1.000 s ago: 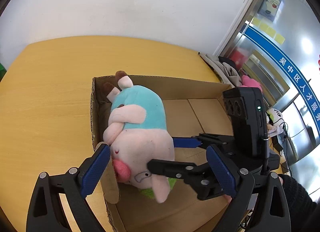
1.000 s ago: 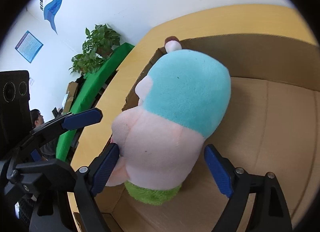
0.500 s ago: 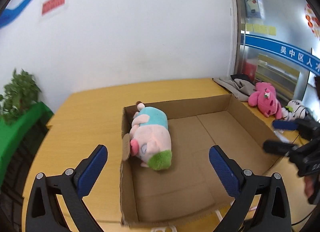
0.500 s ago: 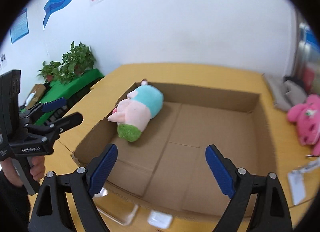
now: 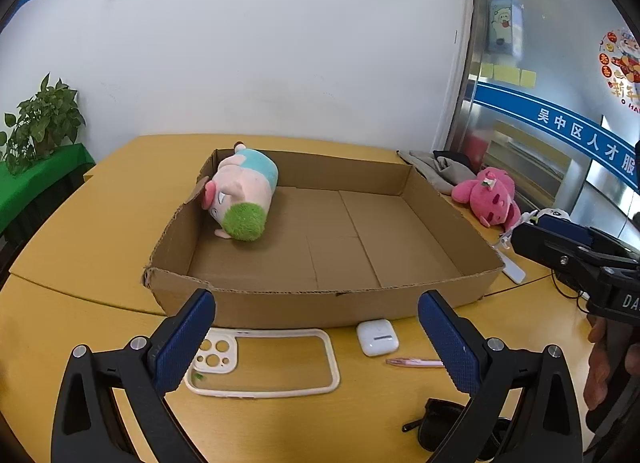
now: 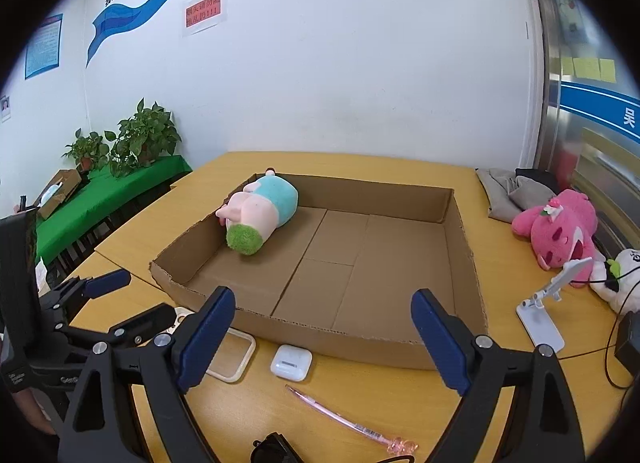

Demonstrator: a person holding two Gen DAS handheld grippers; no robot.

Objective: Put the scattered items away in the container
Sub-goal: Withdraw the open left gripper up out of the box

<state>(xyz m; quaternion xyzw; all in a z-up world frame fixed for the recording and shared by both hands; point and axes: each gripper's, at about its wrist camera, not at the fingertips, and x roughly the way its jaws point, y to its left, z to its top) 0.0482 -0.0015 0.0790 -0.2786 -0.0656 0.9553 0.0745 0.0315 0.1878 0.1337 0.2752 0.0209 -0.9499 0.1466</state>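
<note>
Lying lengthwise along box (image 5: 328, 303) wall, plush pig (image 5: 242, 193), green end nearest

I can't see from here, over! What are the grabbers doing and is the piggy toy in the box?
Left gripper open, empty. Right gripper open, empty. Pig plush lying in cardboard box, far left corner. Phone case, earbud case, pen outside box.

- A white wall (image 6: 340, 63) is rising behind the yellow wooden table (image 5: 92, 231)
- Potted plants (image 6: 136, 141) are sitting on a green-covered bench (image 6: 100, 191)
- A red notice (image 6: 203, 12) is hanging on the wall
</note>
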